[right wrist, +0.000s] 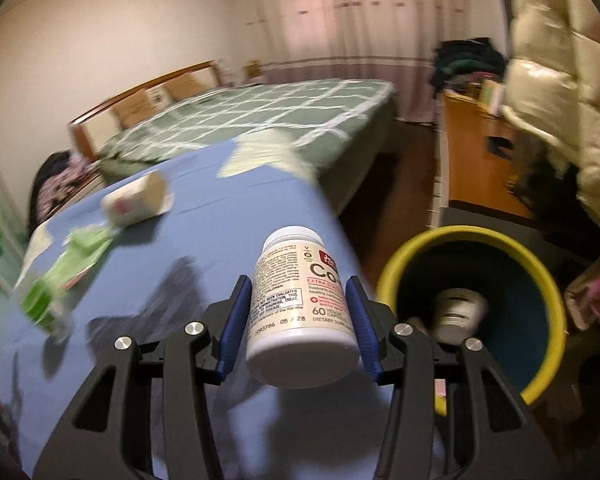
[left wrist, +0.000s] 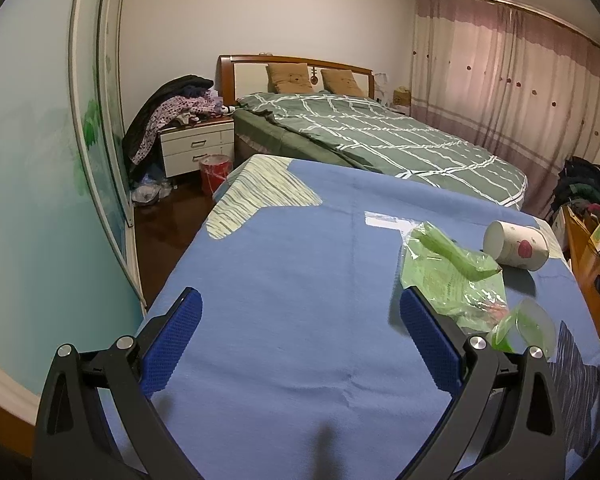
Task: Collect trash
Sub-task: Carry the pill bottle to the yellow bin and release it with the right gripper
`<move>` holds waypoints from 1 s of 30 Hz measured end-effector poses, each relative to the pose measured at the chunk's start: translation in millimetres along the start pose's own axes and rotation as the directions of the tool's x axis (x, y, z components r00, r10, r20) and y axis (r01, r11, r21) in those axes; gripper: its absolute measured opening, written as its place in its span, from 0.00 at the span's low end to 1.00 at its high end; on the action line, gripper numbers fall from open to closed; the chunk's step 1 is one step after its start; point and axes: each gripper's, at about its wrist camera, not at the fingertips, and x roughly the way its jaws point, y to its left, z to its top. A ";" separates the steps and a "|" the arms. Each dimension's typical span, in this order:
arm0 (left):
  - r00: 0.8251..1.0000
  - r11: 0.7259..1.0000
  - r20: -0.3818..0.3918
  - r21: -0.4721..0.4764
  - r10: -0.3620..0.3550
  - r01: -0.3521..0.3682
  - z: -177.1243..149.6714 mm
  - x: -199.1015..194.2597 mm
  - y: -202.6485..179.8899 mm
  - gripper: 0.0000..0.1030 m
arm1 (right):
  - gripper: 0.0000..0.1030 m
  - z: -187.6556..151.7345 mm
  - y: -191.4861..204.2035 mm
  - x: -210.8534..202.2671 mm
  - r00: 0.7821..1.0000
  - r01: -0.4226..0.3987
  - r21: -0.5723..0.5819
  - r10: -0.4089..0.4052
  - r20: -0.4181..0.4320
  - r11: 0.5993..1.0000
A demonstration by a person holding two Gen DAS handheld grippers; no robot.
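Note:
My right gripper (right wrist: 298, 286) is shut on a white supplement bottle (right wrist: 300, 312) and holds it above the right edge of the blue-covered table (right wrist: 220, 216), beside a yellow-rimmed bin (right wrist: 536, 264) on the floor. Another white container (right wrist: 460, 314) lies inside the bin. My left gripper (left wrist: 300, 300) is open and empty over the blue table (left wrist: 280, 280). To its right lie a green plastic wrapper (left wrist: 448, 272), a clear plastic cup (left wrist: 524, 330) and a tipped paper cup (left wrist: 516, 245). The paper cup (right wrist: 138, 198) and wrapper (right wrist: 84, 246) also show blurred in the right wrist view.
A bed with a green checked cover (left wrist: 380, 136) stands behind the table. A white nightstand (left wrist: 198, 146) with piled clothes and a red bucket (left wrist: 215, 172) are at the far left. A wooden desk (right wrist: 472, 152) and a cream padded jacket (right wrist: 560, 100) are on the right.

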 end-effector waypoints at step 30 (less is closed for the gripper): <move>0.967 0.971 0.103 0.083 -0.233 0.225 0.9 -35.4 -25.7 0.95 | 0.59 6.7 -68.0 10.1 0.969 0.242 0.169 -0.246 0.002 0.955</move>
